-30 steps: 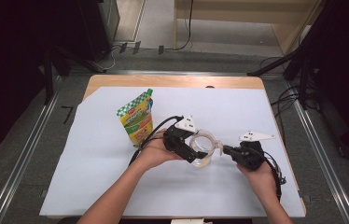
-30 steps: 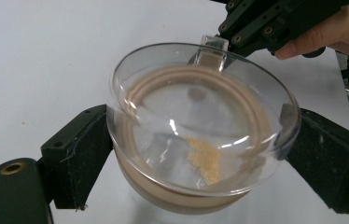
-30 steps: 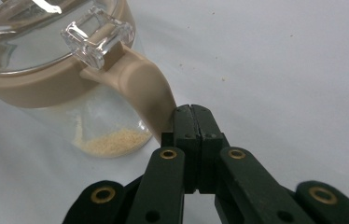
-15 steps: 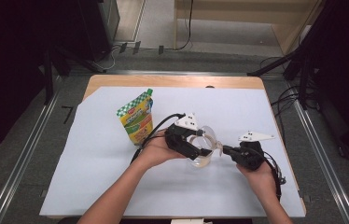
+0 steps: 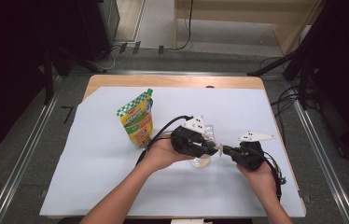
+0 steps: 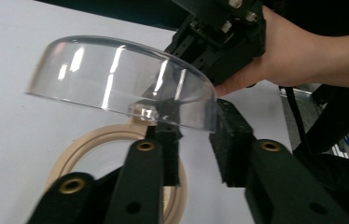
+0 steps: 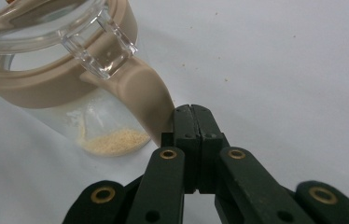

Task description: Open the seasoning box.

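Observation:
A clear jar (image 5: 199, 162) with a beige rim and handle stands on the white sheet, with a little tan powder at its bottom (image 7: 112, 140). Its clear domed lid (image 6: 116, 74) is tilted up above the beige rim (image 6: 112, 140). My left gripper (image 6: 196, 140) is open, its jaws apart at the lid's near edge, and the lid's small tab (image 6: 142, 111) lies by one fingertip. My right gripper (image 7: 191, 112) is shut, with its tips against the lower end of the beige handle (image 7: 140, 88). In the high view the left gripper (image 5: 212, 149) and right gripper (image 5: 225, 150) almost meet over the jar.
A green and yellow spouted pouch (image 5: 137, 121) stands upright left of the hands. The white sheet (image 5: 93, 186) covers the wooden table (image 5: 172, 81). Cables trail from both grippers. Dark stands and floor rails surround the table.
My left gripper has shifted right over the jar, and the clear lid now stands raised off the beige rim. The right gripper has barely moved.

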Available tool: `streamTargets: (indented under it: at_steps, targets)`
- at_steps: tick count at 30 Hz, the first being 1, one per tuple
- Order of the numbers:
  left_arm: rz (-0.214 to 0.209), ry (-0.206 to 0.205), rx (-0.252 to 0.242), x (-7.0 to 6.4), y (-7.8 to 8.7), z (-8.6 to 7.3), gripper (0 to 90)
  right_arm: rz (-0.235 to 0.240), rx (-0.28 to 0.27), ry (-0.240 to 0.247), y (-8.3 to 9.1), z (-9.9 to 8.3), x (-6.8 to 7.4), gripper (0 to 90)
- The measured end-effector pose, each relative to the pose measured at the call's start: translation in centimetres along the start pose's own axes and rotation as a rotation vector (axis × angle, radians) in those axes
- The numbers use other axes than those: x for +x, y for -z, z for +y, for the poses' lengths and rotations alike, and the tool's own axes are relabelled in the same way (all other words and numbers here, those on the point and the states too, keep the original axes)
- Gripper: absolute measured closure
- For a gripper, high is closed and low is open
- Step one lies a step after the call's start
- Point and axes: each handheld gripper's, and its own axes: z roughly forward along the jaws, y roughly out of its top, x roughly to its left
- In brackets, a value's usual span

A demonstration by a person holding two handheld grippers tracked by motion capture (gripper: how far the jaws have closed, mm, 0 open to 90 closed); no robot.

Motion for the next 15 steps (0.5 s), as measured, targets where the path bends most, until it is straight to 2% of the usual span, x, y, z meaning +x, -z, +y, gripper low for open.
streamTargets:
  at_steps: [1,7,10,11,15]
  targets:
    - [-0.006,0.004,0.005,0.0,-0.1,0.1,81.6,0.002,-0.001,0.001,0.0,0.0,0.0,90.0]
    - [-0.019,0.037,0.011,0.0,-0.5,0.6,80.0,0.003,0.001,0.002,0.0,0.0,0.0,90.0]
    - [-0.017,0.061,0.004,0.0,-1.0,0.7,74.8,0.007,-0.001,0.003,0.0,0.0,0.0,90.0]
    - [-0.006,0.063,0.01,0.0,-1.2,0.8,69.0,0.007,0.0,0.004,0.0,0.0,0.0,90.0]
    - [-0.025,0.076,-0.018,0.2,-1.8,0.7,68.1,0.004,0.001,0.004,0.1,0.0,0.0,90.0]
